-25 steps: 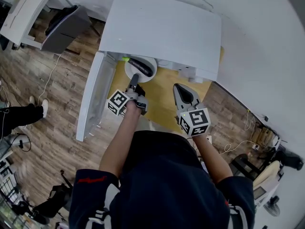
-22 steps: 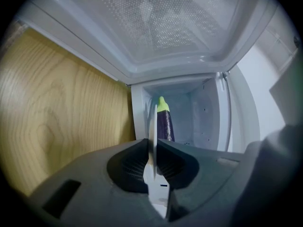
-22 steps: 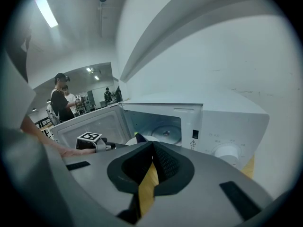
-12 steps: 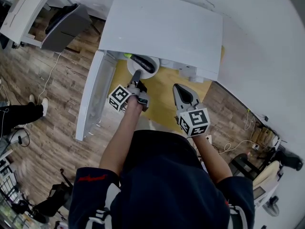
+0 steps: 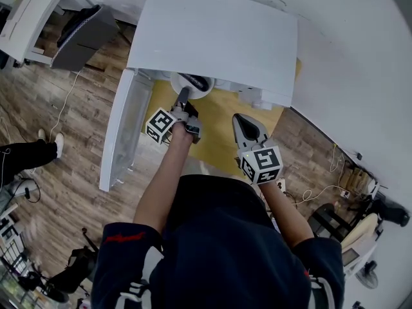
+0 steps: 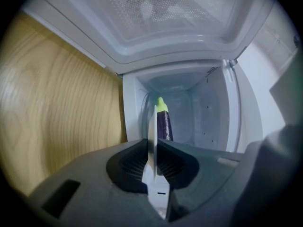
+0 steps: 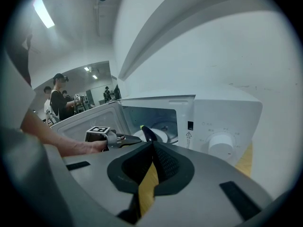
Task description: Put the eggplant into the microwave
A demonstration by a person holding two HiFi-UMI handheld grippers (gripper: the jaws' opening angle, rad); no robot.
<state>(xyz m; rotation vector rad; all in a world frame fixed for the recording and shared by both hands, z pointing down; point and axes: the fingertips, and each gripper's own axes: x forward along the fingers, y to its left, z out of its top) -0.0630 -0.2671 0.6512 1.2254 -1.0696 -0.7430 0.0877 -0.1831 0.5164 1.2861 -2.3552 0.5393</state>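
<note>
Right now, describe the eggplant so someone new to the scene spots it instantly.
Find the white microwave with its door swung open. At its opening the left tool pinches the rim of a round white plate. On that plate lies the eggplant: long, dark purple, bright green cap, unlike the white plate and walls around it.

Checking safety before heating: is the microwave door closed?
No, the microwave door stands swung wide open in the head view.
</note>
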